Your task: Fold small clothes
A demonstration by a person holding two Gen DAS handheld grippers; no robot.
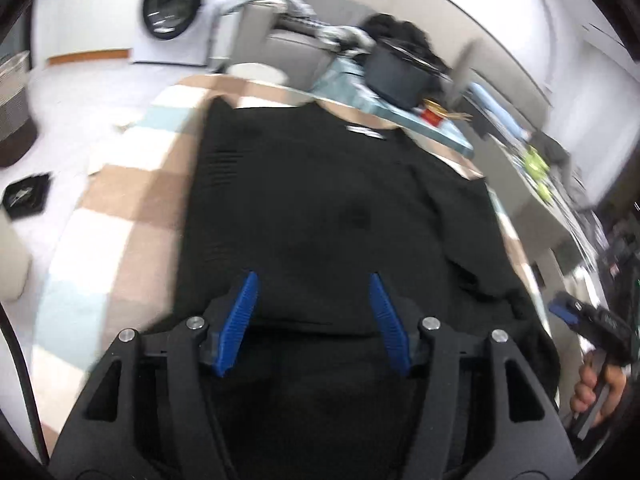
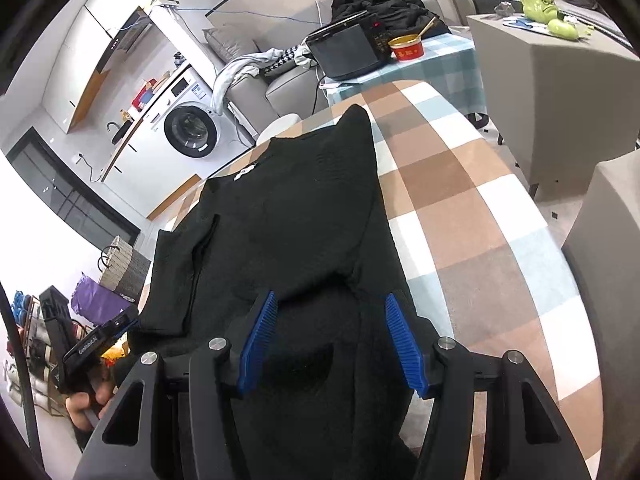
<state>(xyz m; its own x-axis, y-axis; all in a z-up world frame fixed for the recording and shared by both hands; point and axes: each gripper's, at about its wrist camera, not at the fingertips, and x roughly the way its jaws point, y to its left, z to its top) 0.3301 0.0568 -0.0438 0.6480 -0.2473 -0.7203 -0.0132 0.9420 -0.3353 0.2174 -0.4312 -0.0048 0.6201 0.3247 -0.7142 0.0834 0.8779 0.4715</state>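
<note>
Lengthwise, black top [image 2: 288, 240] flat on checked cloth [image 2: 460, 208], collar far.

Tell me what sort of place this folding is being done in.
Most likely a lived-in home, a combined living and laundry area. A front-loading washing machine stands under a counter, a grey sofa strewn with clothes sits behind, and the black garment lies on a checked tablecloth.

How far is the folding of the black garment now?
Done: the black knit garment lies flat on the checked cloth, one sleeve folded inward. In hand: nothing; left gripper and right gripper hover open above it. Left: the remaining folds.
</note>
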